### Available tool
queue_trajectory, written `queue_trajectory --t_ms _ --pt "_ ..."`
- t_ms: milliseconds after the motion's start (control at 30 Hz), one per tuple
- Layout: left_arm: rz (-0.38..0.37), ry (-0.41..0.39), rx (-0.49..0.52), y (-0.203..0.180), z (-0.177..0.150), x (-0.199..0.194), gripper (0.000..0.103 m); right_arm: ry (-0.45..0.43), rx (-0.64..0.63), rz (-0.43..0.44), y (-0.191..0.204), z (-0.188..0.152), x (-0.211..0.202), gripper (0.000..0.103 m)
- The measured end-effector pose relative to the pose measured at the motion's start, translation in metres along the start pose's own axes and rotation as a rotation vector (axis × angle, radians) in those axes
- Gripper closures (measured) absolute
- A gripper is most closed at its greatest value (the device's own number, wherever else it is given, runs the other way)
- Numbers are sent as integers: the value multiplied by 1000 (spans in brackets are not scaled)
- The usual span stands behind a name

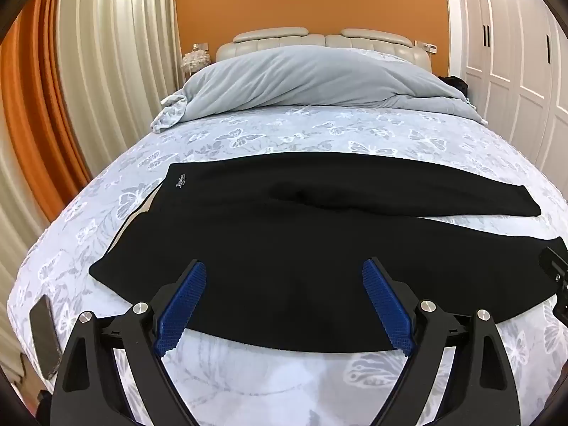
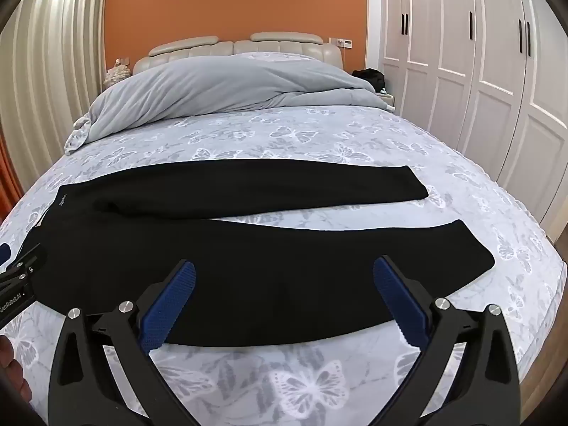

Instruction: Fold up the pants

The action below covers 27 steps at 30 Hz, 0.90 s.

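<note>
Black pants lie flat across the bed, waistband at the left with a small white logo, two legs running right and spread apart. They also show in the right wrist view. My left gripper is open and empty, hovering over the near leg close to the waist. My right gripper is open and empty, over the middle of the near leg. Each gripper's body shows at the edge of the other's view: the right one, the left one.
The bed has a pale butterfly-print sheet. A rumpled grey duvet lies at the headboard end. A dark phone lies at the bed's left edge. White wardrobes stand at the right, curtains at the left.
</note>
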State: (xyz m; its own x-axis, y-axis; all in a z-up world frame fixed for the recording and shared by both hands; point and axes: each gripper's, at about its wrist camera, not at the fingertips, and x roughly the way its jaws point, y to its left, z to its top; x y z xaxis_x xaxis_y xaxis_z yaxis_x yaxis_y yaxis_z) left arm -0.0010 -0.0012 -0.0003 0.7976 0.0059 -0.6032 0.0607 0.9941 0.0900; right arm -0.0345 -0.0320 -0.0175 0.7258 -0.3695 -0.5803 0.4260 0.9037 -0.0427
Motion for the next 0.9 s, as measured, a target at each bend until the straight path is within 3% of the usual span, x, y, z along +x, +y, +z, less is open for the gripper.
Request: queue_trajectory --t_ms 900 --pt "18 19 -14 4 -1 7 15 -2 -10 26 9 -4 1 5"
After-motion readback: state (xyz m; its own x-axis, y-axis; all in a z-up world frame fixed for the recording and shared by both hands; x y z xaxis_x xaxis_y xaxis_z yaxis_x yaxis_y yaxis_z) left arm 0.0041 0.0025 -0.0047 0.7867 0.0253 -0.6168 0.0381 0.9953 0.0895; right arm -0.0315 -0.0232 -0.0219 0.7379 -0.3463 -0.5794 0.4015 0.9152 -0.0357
